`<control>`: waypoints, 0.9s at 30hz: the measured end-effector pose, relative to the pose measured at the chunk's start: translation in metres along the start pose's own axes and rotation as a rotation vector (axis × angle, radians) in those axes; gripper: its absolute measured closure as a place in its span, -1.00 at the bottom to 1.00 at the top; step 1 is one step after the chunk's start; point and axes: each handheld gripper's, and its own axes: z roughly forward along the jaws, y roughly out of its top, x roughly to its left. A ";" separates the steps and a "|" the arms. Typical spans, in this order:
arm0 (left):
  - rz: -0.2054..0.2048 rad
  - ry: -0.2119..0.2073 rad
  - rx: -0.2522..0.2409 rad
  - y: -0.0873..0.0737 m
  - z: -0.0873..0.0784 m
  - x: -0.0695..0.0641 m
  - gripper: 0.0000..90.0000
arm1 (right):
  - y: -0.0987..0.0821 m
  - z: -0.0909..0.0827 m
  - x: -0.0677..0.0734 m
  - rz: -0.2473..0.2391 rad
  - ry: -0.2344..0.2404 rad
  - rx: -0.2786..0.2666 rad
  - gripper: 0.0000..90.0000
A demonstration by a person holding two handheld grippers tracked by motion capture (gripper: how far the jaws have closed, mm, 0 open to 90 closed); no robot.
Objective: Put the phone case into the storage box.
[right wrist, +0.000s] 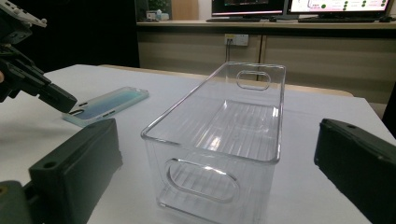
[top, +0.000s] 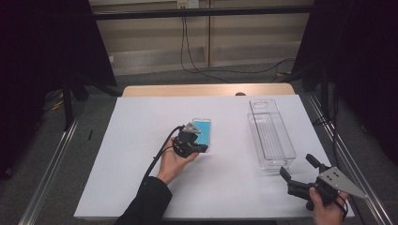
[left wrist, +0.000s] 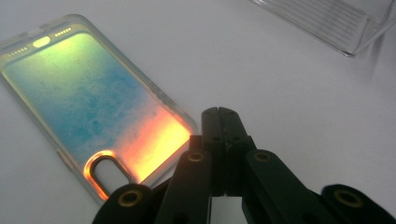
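Observation:
A phone case (top: 202, 130) with a blue-to-orange back lies flat near the middle of the white table (top: 136, 159). My left gripper (top: 202, 148) hovers at its near end, jaws shut with nothing between them. In the left gripper view the closed tips of the left gripper (left wrist: 222, 113) sit just beside the case (left wrist: 88, 107) at its camera-hole corner. My right gripper (top: 296, 165) is open at the near right, pointing at the near end of a clear plastic bin (top: 271, 133). The right gripper view has the bin (right wrist: 224, 116) empty, straight ahead between the spread fingers (right wrist: 79, 158).
The right gripper view also takes in the left gripper (right wrist: 56, 98) over the case (right wrist: 109, 105) at the left. Bare wood of the table edge (top: 206, 90) runs along the far side, with a cable on the floor (top: 197, 70) beyond it. Metal rails flank the table.

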 end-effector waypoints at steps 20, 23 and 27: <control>-0.054 0.020 0.065 0.011 0.036 0.001 1.00 | 0.000 0.000 -0.001 -0.002 -0.001 0.001 -1.00; -0.054 0.015 0.066 0.010 0.038 0.001 1.00 | 0.000 0.000 -0.001 -0.002 0.000 0.002 -1.00; -0.054 0.018 0.065 0.010 0.042 0.001 1.00 | 0.000 0.000 -0.001 -0.003 0.000 0.002 -1.00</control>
